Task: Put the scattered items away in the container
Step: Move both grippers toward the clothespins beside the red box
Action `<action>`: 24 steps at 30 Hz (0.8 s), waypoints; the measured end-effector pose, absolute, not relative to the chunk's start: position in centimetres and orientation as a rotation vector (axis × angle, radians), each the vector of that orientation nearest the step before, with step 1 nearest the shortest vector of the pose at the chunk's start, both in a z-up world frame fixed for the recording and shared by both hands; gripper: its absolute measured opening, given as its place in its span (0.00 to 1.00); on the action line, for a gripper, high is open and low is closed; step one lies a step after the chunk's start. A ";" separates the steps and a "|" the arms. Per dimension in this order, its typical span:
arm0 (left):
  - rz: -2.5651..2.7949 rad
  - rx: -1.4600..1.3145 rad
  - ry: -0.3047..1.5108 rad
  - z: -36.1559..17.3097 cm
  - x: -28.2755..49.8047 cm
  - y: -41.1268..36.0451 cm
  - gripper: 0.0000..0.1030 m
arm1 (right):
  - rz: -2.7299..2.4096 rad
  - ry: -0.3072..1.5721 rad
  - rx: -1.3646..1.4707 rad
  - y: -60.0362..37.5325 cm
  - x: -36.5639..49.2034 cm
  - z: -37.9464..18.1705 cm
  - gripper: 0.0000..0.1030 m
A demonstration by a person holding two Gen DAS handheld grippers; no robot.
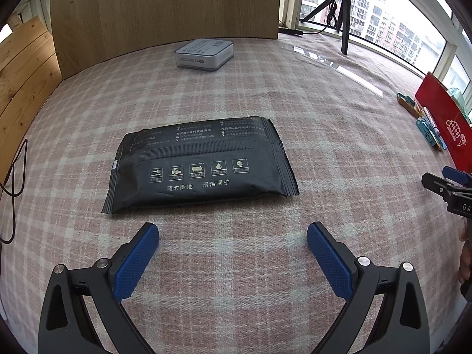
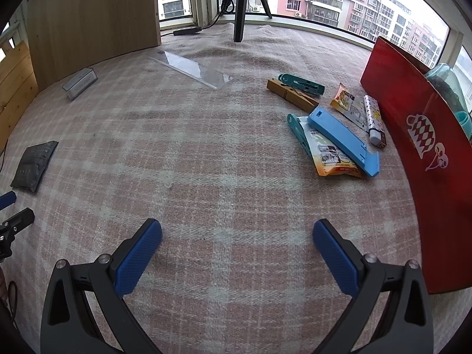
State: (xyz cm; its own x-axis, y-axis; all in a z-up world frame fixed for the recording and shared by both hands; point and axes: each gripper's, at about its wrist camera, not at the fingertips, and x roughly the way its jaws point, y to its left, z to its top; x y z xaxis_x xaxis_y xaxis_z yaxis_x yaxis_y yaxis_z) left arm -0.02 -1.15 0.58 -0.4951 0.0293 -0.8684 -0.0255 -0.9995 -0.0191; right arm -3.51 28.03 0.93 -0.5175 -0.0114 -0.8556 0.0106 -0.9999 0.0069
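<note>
A black wet-wipes pack (image 1: 200, 163) lies flat on the pink plaid cloth, just ahead of my open, empty left gripper (image 1: 233, 236); it also shows in the right wrist view (image 2: 34, 165) at far left. My right gripper (image 2: 237, 233) is open and empty over bare cloth. A red box (image 2: 419, 135) stands at the right. Beside it lie a blue stand (image 2: 343, 141), snack packets (image 2: 330, 153), teal clips (image 2: 301, 84), a wooden block (image 2: 292, 94) and a patterned lighter (image 2: 374, 121).
A small grey box (image 1: 203, 54) sits by the wooden board (image 1: 165, 14) at the back. A clear plastic strip (image 2: 191, 67) lies mid-cloth. A tripod (image 2: 240, 6) stands at the window. Cables (image 1: 11, 177) hang at the left edge.
</note>
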 end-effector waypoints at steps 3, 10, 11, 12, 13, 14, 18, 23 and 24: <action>2.695 -1.570 -0.042 1.3 0.6 -2.5 0.93 | -2.685 -0.035 1.529 27.9 -2.7 1.2 1.00; 2.757 -1.536 -0.029 4.1 2.0 -4.6 0.93 | -2.711 -0.095 1.325 26.6 -0.2 3.6 1.00; 2.762 -1.531 -0.034 4.5 2.1 -4.8 0.93 | -2.710 -0.112 1.300 26.5 0.0 4.0 1.00; 2.767 -1.526 -0.040 4.9 2.2 -5.0 0.93 | -2.713 -0.119 1.285 26.3 0.2 4.5 1.00; 2.771 -1.520 -0.046 5.3 2.3 -5.2 0.93 | -2.715 -0.113 1.281 26.0 0.3 4.9 1.00; 2.776 -1.513 -0.051 5.6 2.4 -5.4 0.93 | -2.711 -0.098 1.284 25.7 0.3 5.4 1.00; 2.801 -1.484 -0.050 7.1 2.6 -6.0 0.93 | -2.751 0.051 1.300 23.5 0.1 7.0 1.00; 2.804 -1.456 -0.066 8.9 2.2 -6.9 0.93 | -2.841 0.108 1.306 22.3 -0.1 9.1 1.00; 2.805 -1.447 -0.071 9.4 2.1 -7.0 0.93 | -2.843 0.084 1.291 22.4 0.0 9.7 1.00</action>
State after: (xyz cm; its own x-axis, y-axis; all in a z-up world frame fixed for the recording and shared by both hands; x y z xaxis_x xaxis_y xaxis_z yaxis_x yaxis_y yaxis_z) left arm 2.06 -7.05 9.38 -0.5797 0.0072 -0.8148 0.0338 -0.9989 -0.0328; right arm -0.02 22.44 9.69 -0.6584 0.0055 -0.7527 0.0390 -0.9984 -0.0414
